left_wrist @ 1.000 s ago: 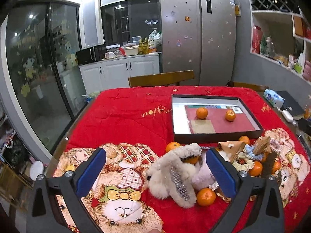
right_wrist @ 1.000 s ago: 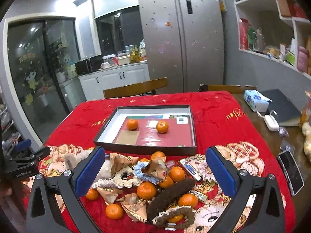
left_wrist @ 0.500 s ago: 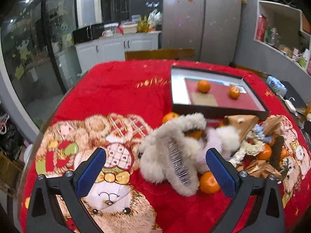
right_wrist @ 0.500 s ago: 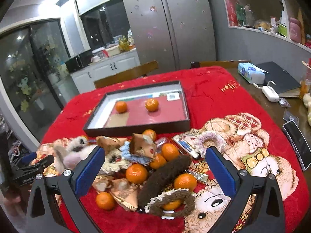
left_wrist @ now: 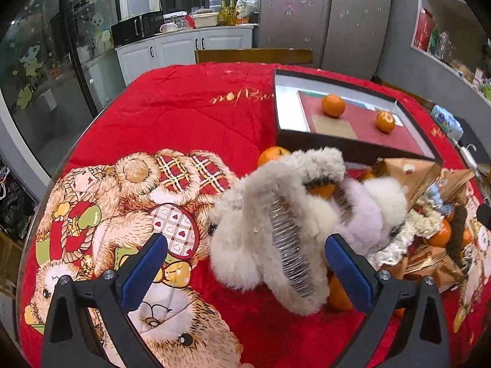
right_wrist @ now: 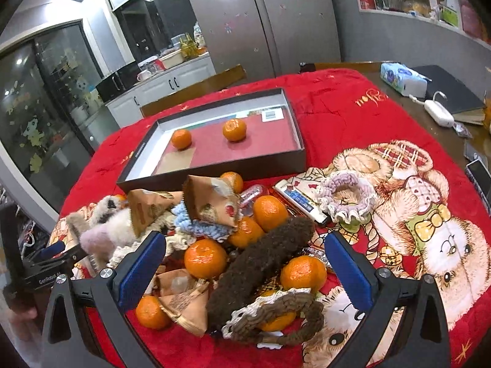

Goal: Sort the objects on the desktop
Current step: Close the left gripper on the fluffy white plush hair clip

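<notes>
Two wrist cams, low over table (left_wrist: 190, 104), facing the fridge wall.
L view close on pile's left; R view nearer centre; both share black tray (left_wrist: 353, 148) (right_wrist: 214, 165).

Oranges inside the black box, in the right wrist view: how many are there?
2. One orange lies near the left wall of the box; the other orange lies nearer the middle. They do not touch. The box floor is in full view, so none seems hidden.

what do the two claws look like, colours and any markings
Both match: black angular plastic frames with silver screws and flat blue pads on the two fingers. The left claw shows this up close, as does the right claw. Seen from the right wrist, the left claw's body carries white "GenRobot" lettering. No cables or sleeves are visible.
</notes>
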Available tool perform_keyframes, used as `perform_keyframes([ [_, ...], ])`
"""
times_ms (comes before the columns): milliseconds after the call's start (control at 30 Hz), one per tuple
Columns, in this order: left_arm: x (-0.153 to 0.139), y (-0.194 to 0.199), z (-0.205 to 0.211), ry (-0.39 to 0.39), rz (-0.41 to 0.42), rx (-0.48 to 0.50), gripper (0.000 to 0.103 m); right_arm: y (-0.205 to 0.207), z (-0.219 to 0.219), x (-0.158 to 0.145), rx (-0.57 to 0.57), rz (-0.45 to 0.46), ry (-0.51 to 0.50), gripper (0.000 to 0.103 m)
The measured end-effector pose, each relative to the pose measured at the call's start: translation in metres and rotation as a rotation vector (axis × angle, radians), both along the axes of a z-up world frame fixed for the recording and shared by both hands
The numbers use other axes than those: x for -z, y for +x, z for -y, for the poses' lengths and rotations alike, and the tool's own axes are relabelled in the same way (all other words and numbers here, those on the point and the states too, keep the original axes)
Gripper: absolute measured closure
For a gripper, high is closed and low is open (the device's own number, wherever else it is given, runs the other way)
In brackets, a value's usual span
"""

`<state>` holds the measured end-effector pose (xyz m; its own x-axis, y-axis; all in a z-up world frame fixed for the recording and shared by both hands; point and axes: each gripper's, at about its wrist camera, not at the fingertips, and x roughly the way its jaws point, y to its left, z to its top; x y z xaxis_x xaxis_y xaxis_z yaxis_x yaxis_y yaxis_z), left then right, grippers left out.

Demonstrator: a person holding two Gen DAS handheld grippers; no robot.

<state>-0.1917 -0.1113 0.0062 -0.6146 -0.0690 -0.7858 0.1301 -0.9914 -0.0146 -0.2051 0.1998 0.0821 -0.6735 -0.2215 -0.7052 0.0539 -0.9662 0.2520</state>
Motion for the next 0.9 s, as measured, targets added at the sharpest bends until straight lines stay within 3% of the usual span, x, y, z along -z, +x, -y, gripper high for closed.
perform_keyframes([
  [367,0.025,-0.024,-0.009,-0.012,0.042,0.01,0.0,-0.016,-0.008,0.023,0.004,0.051,-0.033,0.0],
  [567,0.036,-0.039,-0.016,-0.032,0.052,0.024,0.0,-0.026,-0.006,0.033,-0.017,0.1,-0.024,0.01],
  [700,0.045,-0.043,-0.024,-0.116,0.007,0.065,0.0,-0.03,-0.012,0.038,-0.011,0.12,-0.06,0.014],
  [900,0.052,-0.052,-0.018,-0.05,0.023,0.068,0.0,-0.028,-0.012,0.038,-0.017,0.121,-0.06,0.015],
])
